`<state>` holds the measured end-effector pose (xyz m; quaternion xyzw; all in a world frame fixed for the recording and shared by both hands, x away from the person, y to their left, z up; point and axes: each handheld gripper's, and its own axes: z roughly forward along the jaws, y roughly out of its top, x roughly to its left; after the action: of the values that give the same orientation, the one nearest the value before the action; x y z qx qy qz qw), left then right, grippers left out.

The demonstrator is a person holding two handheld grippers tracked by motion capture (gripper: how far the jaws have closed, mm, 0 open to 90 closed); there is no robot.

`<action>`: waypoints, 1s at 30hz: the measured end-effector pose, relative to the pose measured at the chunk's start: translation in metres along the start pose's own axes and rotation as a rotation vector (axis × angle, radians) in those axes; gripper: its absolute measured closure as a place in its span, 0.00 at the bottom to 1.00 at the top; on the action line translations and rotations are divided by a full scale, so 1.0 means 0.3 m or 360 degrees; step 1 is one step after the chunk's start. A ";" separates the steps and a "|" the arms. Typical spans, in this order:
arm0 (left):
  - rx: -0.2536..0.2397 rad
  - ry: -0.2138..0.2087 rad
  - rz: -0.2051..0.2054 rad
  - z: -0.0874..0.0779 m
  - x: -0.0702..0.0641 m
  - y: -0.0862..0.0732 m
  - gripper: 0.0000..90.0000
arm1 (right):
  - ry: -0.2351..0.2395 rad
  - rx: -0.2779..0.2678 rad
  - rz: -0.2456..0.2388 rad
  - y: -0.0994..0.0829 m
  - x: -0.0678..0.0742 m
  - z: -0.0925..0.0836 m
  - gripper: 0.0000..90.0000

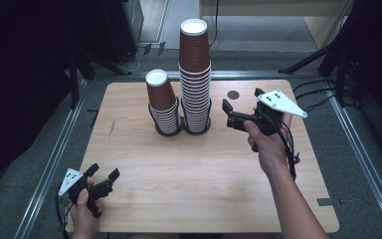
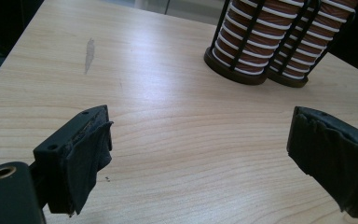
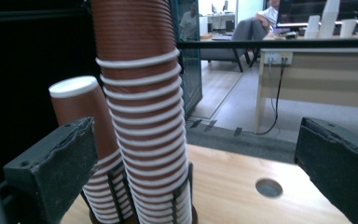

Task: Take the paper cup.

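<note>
- The tall stack of brown paper cups stands upside down in a black wire holder at the far middle of the counter; its top cup shows a white base.
- Just to its left, the short stack stands in its own holder, the two bases touching or nearly so; it reaches about halfway up the tall stack.
- In the right gripper view the tall stack rises between the fingers but farther off, with the short stack behind the left finger.
- The right gripper is held above the counter just right of the tall stack, pointing at it; its fingers are spread wide with nothing between them, and they are not touching the cups.
- A small round hole in the counter lies below and beyond that gripper.
- The left gripper sits at the near left corner, well apart from both stacks, fingers spread and empty over bare wood.
- In the left gripper view a faint grey smear marks the counter to the left of the holders.
</note>
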<state>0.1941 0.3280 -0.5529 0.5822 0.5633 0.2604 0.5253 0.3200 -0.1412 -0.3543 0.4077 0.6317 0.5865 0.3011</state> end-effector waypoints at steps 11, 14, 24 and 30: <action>0.0001 -0.0003 -0.0003 0.001 0.002 0.001 0.07 | 0.0070 0.0037 -0.0051 0.074 0.110 0.142 0.00; 0.0003 -0.0004 -0.0004 0.001 0.002 0.001 0.07 | 0.0080 0.0031 -0.0037 0.092 0.135 0.174 0.00; 0.0005 -0.0011 -0.0003 0.001 0.004 0.001 0.07 | 0.0046 0.0014 -0.0031 0.128 0.196 0.262 0.00; 0.0006 -0.0012 -0.0003 0.002 0.003 0.002 0.07 | -0.0021 0.0009 -0.0013 0.144 0.210 0.308 0.00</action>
<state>0.1951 0.3289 -0.5530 0.5836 0.5624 0.2566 0.5266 0.3757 -0.0415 -0.3175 0.4098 0.6330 0.5808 0.3066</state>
